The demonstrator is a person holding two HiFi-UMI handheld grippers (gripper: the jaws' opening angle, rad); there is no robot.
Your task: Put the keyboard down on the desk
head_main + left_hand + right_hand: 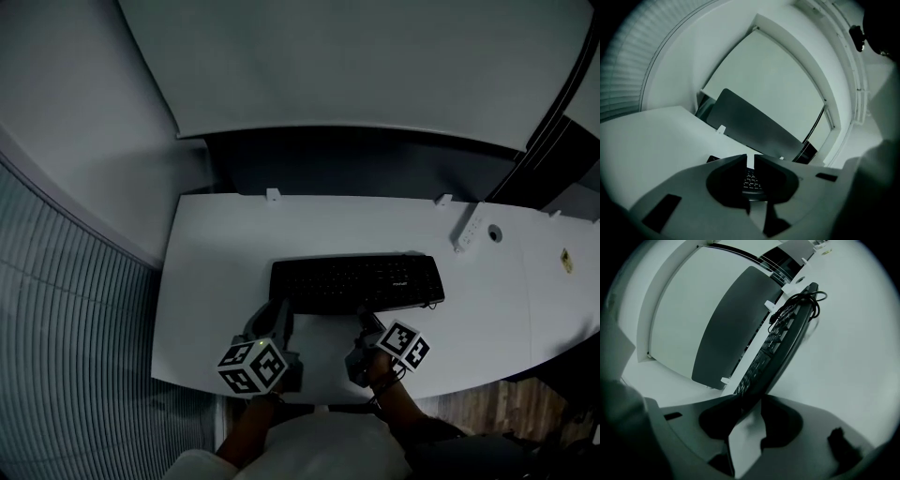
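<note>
A black keyboard [356,281] lies across the middle of the white desk [216,253]. My right gripper [367,328] is at its near edge, and in the right gripper view the keyboard [780,345] runs away from the right gripper [752,404], whose jaws are shut on that edge. A coiled black cable [806,303] sits at its far end. My left gripper [277,317] hovers just off the keyboard's near left corner, apart from it. In the left gripper view the left gripper [751,161] has its jaws nearly together with nothing between them, and a strip of keyboard [751,180] shows behind.
A white power strip [469,228] and a round cable hole [494,233] are at the desk's back right. A dark partition panel [356,164] stands along the back edge. A ribbed wall [66,319] runs down the left, and the desk's front edge is close to my body.
</note>
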